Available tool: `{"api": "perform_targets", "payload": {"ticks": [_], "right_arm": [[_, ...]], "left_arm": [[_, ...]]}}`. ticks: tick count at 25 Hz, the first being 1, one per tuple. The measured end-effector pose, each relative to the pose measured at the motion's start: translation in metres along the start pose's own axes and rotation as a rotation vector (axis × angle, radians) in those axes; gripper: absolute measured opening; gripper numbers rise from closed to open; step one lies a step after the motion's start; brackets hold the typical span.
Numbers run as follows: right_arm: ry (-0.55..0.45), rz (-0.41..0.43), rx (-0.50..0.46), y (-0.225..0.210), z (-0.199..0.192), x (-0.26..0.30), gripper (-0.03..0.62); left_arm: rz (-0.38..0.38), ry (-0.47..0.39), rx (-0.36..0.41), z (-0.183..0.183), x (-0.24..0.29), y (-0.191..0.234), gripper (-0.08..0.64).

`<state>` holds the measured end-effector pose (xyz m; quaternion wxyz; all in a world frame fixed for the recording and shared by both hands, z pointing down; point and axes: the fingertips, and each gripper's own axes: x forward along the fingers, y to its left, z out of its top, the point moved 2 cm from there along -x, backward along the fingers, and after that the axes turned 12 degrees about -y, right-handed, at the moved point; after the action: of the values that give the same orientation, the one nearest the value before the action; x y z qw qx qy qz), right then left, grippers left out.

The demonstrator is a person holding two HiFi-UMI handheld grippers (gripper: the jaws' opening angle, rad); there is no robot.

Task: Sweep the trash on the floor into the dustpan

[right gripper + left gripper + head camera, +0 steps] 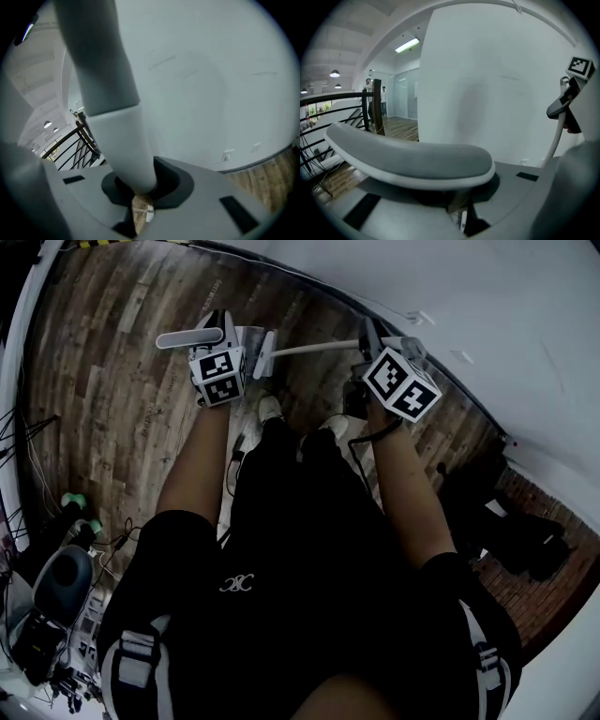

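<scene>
In the head view my left gripper (214, 332) is shut on the grey oval handle of the dustpan (190, 337), held above the wooden floor (122, 399). In the left gripper view that handle (408, 159) lies crosswise over the jaws of the left gripper (457, 199). My right gripper (371, 339) is shut on the white broom pole (314, 348), which runs left toward the dustpan. The pole (112, 112) rises thick and grey-white out of the right gripper (136, 197). A small white scrap (149, 213) shows on the floor through the gap under the jaws.
A white wall (450, 296) runs close ahead with a socket (228, 154) low on it. Cables and equipment (56, 587) crowd the lower left, and a black bag (520, 535) lies on the right. A black stair railing (333, 110) and distant people (370, 96) stand to the left.
</scene>
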<state>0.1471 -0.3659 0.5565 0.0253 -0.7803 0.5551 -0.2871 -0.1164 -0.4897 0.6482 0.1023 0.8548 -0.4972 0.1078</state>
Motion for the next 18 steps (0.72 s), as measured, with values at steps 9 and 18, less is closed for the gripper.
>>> {"api": "perform_targets", "payload": {"ticks": [9, 18], "right_arm": [[-0.068, -0.027, -0.129, -0.028, 0.034, -0.061, 0.057], [-0.130, -0.034, -0.192, -0.081, 0.078, -0.119, 0.057]], "left_arm": [[0.016, 0.020, -0.017, -0.002, -0.006, -0.002, 0.037], [0.008, 0.008, 0.003, 0.078, -0.033, -0.036, 0.041]]}}
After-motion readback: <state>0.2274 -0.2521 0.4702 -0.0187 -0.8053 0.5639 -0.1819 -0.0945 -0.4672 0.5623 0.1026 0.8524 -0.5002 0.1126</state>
